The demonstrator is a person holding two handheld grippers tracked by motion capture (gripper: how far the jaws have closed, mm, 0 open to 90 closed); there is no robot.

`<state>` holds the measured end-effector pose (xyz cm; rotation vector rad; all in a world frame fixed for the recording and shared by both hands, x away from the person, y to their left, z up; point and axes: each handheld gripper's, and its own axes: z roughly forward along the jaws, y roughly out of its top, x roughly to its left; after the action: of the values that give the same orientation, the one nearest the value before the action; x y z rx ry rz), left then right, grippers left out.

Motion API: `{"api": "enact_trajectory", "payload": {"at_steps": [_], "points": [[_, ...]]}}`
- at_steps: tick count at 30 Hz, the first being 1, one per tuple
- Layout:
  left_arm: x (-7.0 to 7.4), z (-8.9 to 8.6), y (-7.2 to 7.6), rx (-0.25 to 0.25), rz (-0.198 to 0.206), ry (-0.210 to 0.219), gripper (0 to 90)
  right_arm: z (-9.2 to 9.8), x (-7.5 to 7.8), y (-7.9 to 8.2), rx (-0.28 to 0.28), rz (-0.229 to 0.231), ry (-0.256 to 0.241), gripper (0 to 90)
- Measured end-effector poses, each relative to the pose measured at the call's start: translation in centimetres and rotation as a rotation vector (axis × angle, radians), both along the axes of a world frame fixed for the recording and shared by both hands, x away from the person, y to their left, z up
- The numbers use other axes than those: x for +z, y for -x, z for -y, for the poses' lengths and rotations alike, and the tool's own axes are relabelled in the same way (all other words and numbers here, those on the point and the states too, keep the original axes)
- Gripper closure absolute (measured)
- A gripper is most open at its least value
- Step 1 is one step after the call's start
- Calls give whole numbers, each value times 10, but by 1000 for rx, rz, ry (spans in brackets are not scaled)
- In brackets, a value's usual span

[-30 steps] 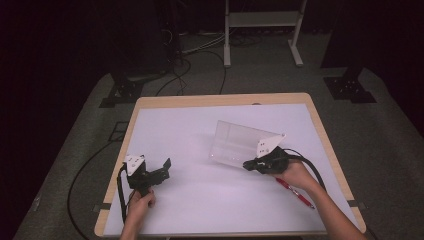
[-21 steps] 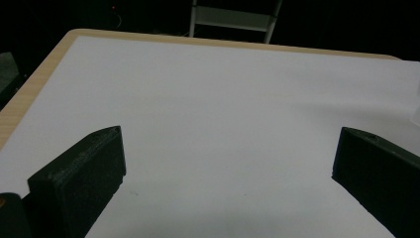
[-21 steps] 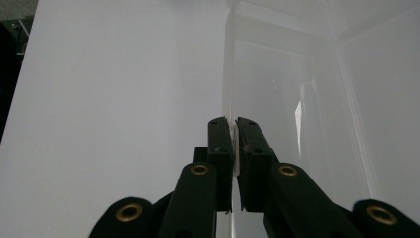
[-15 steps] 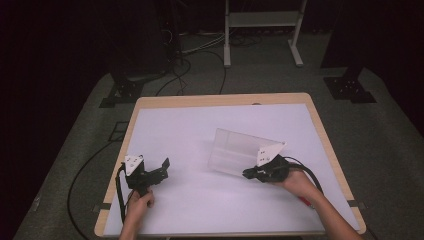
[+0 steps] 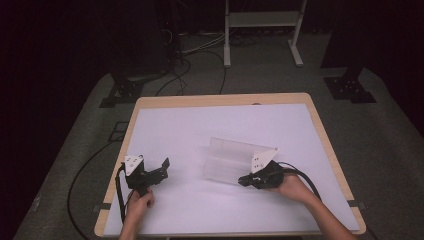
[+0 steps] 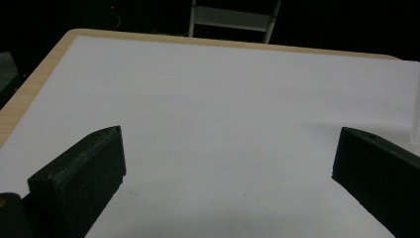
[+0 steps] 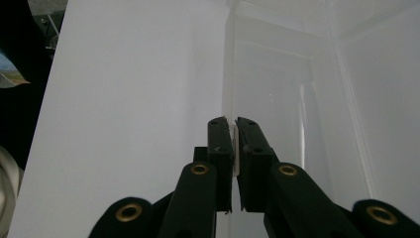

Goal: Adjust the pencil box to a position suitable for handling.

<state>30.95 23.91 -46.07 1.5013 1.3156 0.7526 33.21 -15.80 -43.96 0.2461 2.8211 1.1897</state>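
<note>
1. Since the earlier frames, the right gripper (image 5: 244,181) has slid left along the near edge of the clear plastic box (image 5: 231,160), and the red pen seen by the right hand is now out of sight.
2. Its jaws are pinched tight on the box's thin near wall (image 7: 233,148).
3. The box sits right of centre on the white surface (image 5: 200,130).
4. The left gripper (image 5: 164,166) rests at the near left, jaws spread wide and holding nothing.

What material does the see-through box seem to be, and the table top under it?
Box: likely clear plastic, slightly frosted; the sheet shows through its thin walls. Table: a wood-look rim, tan and matte, covered by a white matte sheet, perhaps paper.
</note>
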Motion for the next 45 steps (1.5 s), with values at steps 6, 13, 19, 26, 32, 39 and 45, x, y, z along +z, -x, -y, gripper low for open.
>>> {"api": "enact_trajectory", "payload": {"at_steps": [6, 13, 19, 26, 32, 39, 45], "points": [[0, 0, 0, -1, -2, 1, 0, -5, -10, -2, 5, -30, 7, 852], [0, 0, 0, -2, -1, 0, 0, -6, -15, -5, 1, -42, 9, 854], [0, -1, 0, -1, -3, 1, 0, -6, -18, -7, -1, -61, 4, 855], [0, -1, 0, -2, -3, 1, 0, -6, -20, -7, -10, -79, 3, 846], [0, -1, 0, -4, -4, 4, 0, -4, -19, -5, -12, -91, -3, 792], [0, -1, 0, -9, -3, 8, 0, -1, -13, -4, -25, -96, -36, 657], [0, -1, 0, -9, 0, 6, 0, 7, -4, -3, -62, -93, -71, 527]]}}
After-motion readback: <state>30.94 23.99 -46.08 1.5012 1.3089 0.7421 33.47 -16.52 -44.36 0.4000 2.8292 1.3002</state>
